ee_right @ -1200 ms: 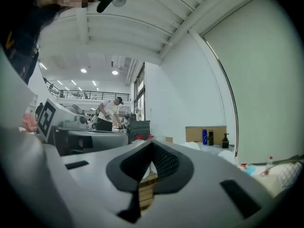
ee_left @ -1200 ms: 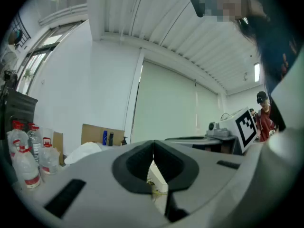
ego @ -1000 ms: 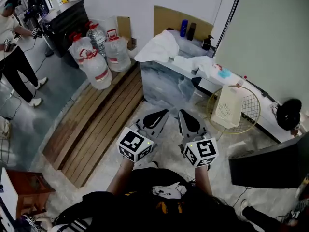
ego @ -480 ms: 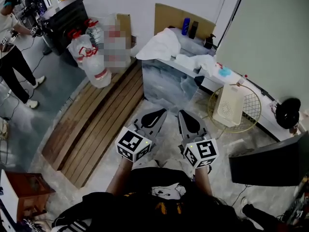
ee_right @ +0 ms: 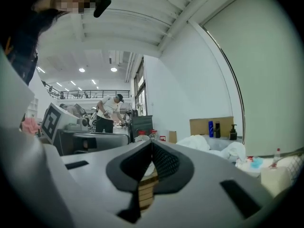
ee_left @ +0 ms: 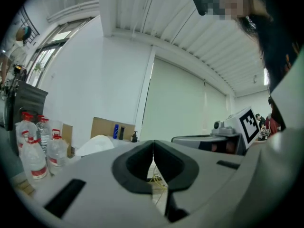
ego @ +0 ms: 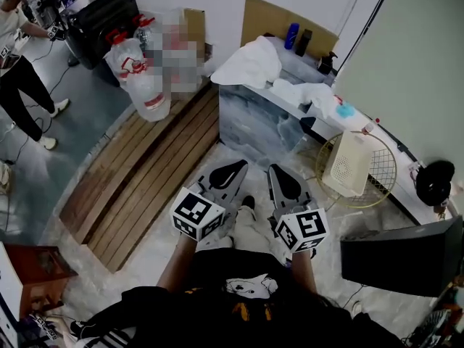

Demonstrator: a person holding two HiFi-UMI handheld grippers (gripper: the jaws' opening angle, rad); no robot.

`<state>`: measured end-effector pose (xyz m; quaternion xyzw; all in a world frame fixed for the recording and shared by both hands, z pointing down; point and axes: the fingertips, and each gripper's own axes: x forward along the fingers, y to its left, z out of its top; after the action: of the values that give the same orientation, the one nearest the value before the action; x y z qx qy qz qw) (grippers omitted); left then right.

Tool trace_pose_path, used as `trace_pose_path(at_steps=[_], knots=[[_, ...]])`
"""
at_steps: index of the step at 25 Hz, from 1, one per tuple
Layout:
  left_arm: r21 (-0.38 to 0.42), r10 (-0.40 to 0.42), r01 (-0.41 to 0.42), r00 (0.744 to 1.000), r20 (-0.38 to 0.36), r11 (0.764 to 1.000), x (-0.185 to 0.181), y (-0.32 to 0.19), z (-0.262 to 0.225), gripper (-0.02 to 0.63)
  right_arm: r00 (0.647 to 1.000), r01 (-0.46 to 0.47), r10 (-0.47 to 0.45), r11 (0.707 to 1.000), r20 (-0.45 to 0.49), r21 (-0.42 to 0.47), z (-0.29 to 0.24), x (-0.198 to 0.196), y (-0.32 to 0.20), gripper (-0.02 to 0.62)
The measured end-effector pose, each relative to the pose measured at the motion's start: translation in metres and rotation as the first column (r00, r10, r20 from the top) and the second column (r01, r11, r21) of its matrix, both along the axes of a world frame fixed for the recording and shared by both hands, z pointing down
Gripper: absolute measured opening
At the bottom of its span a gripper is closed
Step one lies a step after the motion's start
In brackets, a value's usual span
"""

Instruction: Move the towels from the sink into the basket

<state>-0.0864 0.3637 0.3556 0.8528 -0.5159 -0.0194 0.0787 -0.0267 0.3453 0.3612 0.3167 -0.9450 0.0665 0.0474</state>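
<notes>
A large white towel (ego: pixel 250 62) is heaped on the left end of the marble sink counter (ego: pixel 257 122). A second white towel (ego: pixel 308 93) lies further right on it. The gold wire basket (ego: pixel 377 176) stands on the floor right of the counter, with a white slatted box (ego: pixel 346 164) in it. My left gripper (ego: pixel 239 167) and right gripper (ego: pixel 277 171) are side by side in front of me, short of the counter, both shut and empty. The left gripper (ee_left: pixel 153 151) shows the large towel (ee_left: pixel 97 144) ahead. The right gripper (ee_right: pixel 152 148) shows both towels (ee_right: pixel 197 142).
Water jugs (ego: pixel 145 85) stand left of the counter by a wooden slat platform (ego: pixel 145 165). Bottles (ego: pixel 292 36) and cardboard (ego: pixel 286 20) line the counter's back. A black box (ego: pixel 399 249) sits at my right, a brown stool (ego: pixel 29 274) at lower left. A person (ego: pixel 22 71) stands far left.
Both grippers and the head camera have come a little closer to the sink counter, which now sits lower and larger in view. Both stay shut.
</notes>
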Motion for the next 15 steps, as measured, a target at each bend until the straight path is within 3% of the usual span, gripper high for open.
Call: trace_pose_path(at_steps=[8, 15], knots=[[-0.030, -0.065, 0.066, 0.998, 0.025, 0.997, -0.025, -0.067, 0.012, 0.008, 0.998, 0.047, -0.046, 0.999, 0.039, -0.027, 0.010, -0.020, -0.078, 0.006], [-0.008, -0.104, 0.104, 0.994, 0.029, 0.995, -0.029, -0.167, -0.001, 0.008, 0.996, 0.086, -0.085, 0.996, 0.038, -0.021, 0.006, -0.023, -0.172, 0.006]])
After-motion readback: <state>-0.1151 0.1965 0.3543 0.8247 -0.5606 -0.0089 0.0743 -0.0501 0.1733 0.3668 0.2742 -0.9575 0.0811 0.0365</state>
